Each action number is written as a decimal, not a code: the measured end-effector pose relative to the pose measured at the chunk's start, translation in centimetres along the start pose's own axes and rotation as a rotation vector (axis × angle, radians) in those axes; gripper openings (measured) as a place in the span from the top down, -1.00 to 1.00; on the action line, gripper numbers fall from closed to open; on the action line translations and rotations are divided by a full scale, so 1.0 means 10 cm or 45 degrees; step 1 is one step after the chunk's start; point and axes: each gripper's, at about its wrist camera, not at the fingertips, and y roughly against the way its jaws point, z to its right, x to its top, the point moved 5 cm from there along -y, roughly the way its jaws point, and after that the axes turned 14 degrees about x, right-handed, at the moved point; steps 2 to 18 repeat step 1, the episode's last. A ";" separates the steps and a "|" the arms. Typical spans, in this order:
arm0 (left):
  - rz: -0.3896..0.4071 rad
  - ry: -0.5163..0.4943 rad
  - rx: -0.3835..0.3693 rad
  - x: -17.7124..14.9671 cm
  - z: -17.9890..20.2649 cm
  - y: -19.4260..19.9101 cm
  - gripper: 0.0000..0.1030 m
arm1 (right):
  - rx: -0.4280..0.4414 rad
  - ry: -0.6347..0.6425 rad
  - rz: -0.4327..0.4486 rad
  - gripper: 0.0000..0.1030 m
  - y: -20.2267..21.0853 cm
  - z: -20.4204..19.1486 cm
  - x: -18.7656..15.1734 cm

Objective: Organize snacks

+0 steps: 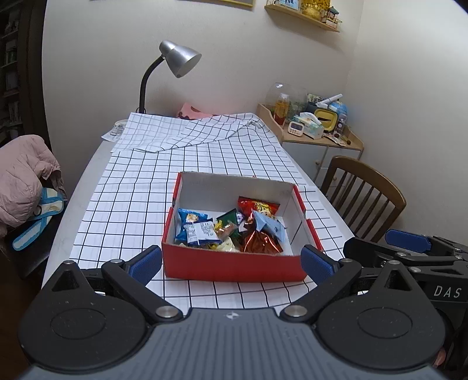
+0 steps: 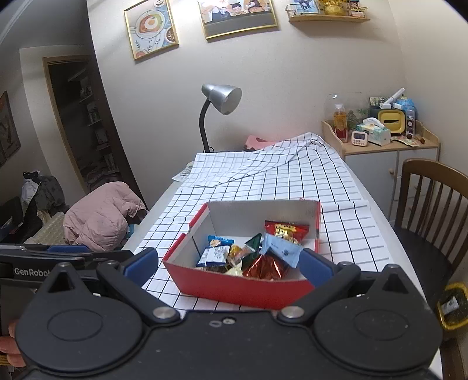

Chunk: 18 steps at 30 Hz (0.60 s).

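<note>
Left wrist view: both tongs (image 1: 231, 264) (image 2: 228, 267) wide, empty, near snack-filled red box (image 1: 234, 267).

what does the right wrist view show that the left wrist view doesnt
Only the right wrist view shows the framed pictures on the wall, the dark doorway with shelves and a yellow bin on the floor.

Only the left wrist view shows the blue-trimmed bag under the pink jacket.

Both show the red box of snack packets on the checked tablecloth, the silver desk lamp, the wooden chair, and both grippers open: left gripper, right gripper.
</note>
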 end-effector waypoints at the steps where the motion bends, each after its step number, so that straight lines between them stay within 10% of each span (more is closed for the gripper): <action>1: -0.007 -0.003 -0.005 -0.02 -0.01 0.00 -0.97 | -0.008 -0.005 -0.001 -0.99 0.01 -0.01 -0.03; 18: -0.007 -0.003 -0.005 -0.02 -0.01 0.00 -0.97 | -0.008 -0.005 -0.001 -0.99 0.01 -0.01 -0.03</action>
